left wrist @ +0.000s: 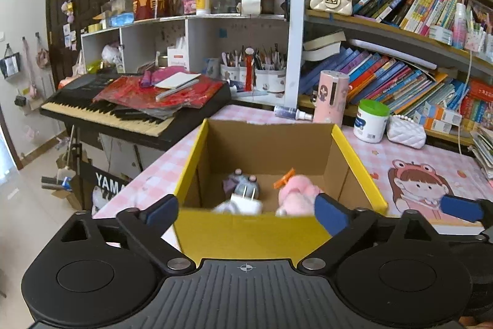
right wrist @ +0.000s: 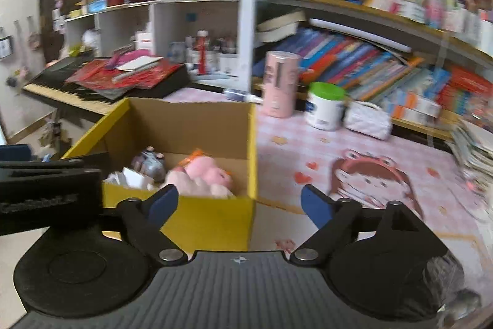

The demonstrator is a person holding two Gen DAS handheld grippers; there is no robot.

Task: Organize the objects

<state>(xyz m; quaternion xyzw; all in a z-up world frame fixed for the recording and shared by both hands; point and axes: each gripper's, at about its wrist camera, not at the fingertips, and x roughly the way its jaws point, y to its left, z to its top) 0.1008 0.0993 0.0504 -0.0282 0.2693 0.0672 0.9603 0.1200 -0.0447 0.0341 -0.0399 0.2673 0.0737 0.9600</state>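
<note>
Toys already lie in the box (left wrist: 271,150), so most of the tidying looks done. From the left wrist camera, the box is brown cardboard inside with smooth yellow sides, and it sits on a pink checked table cover (left wrist: 416,162) with a cartoon girl printed on it. Down at its bottom are a fluffy pink plush toy (left wrist: 297,193), an orange clip (left wrist: 283,179) touching it, a small grey and purple figure (left wrist: 243,185) and a white charger plug (left wrist: 246,201) with two metal prongs. The left gripper (left wrist: 246,213) hovers at the near edge of the box, its jaws spread wide with nothing between them. Far behind the box stand a tall pink tube (left wrist: 331,96), a white tub with a green lid (left wrist: 371,121) and a soft white quilted purse (left wrist: 406,131); I think these may still need sorting. From the right wrist camera, which is blurry, the same box (right wrist: 191,119) is on the left and the plush toy (right wrist: 206,174) shows over its near wall. The right gripper (right wrist: 238,205) sits just over the near right corner of the box, jaws spread wide and holding nothing. The left gripper's black body pokes in from the left. The tube (right wrist: 280,84), tub (right wrist: 325,107) and purse (right wrist: 366,119) wait far right on the table cover (right wrist: 369,150).
</note>
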